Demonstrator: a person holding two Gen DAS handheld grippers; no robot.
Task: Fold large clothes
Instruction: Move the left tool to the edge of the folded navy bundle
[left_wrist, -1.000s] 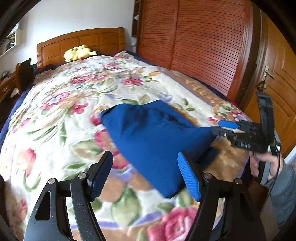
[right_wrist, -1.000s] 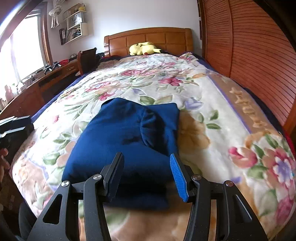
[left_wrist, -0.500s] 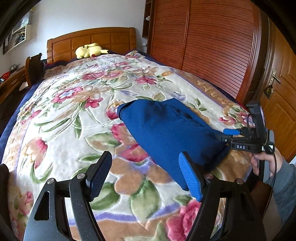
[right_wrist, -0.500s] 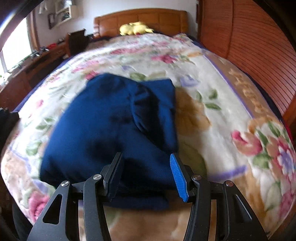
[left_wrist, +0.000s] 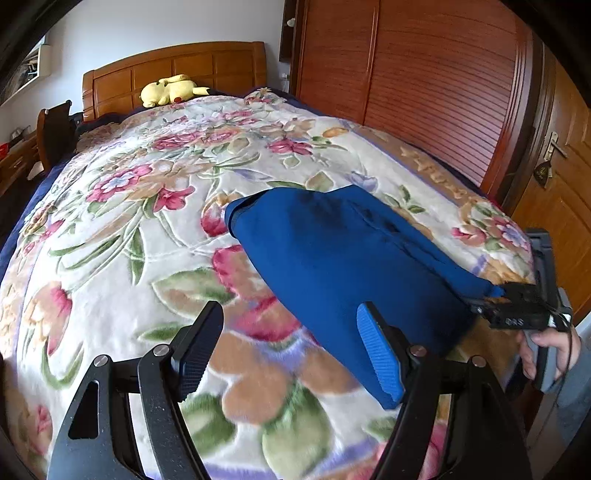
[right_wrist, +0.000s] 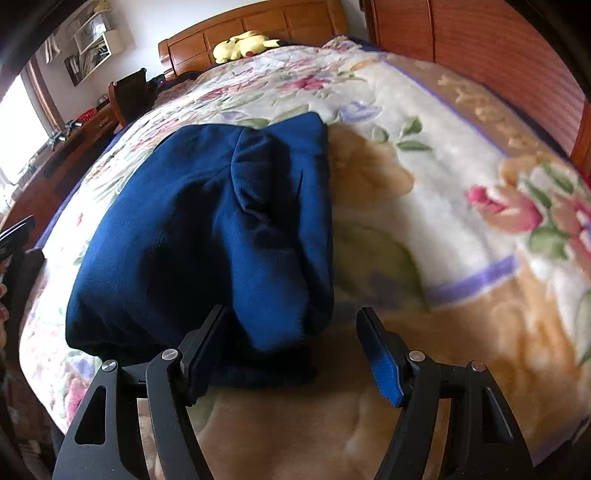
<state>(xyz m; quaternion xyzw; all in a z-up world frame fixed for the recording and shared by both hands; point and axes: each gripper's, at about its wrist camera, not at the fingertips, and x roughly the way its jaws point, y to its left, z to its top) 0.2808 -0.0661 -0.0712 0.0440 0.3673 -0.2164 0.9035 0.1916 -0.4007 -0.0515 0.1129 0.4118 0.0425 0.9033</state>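
A folded dark blue garment (left_wrist: 343, 266) (right_wrist: 207, 229) lies on the flowered blanket (left_wrist: 122, 229) near the foot of the bed. My right gripper (right_wrist: 291, 347) is low over its near right corner. Its jaws are opening, and the cloth sits between them with a gap to the blue pad on the right. In the left wrist view the right gripper (left_wrist: 517, 314) shows at that corner, held by a hand (left_wrist: 550, 343). My left gripper (left_wrist: 288, 347) hovers open over the blanket at the garment's left edge, with nothing between its pads.
A yellow plush toy (left_wrist: 170, 90) rests by the wooden headboard (left_wrist: 207, 66). Slatted wardrobe doors (left_wrist: 424, 85) run along the bed's right side, with a door (left_wrist: 565, 177) past them. A chair (right_wrist: 129, 96) and a desk (right_wrist: 62, 155) stand to the left.
The right gripper's jaws have spread wider, and it has sunk closer to the garment's corner. The left gripper has moved down and sideways; the garment now sits further right in its view.
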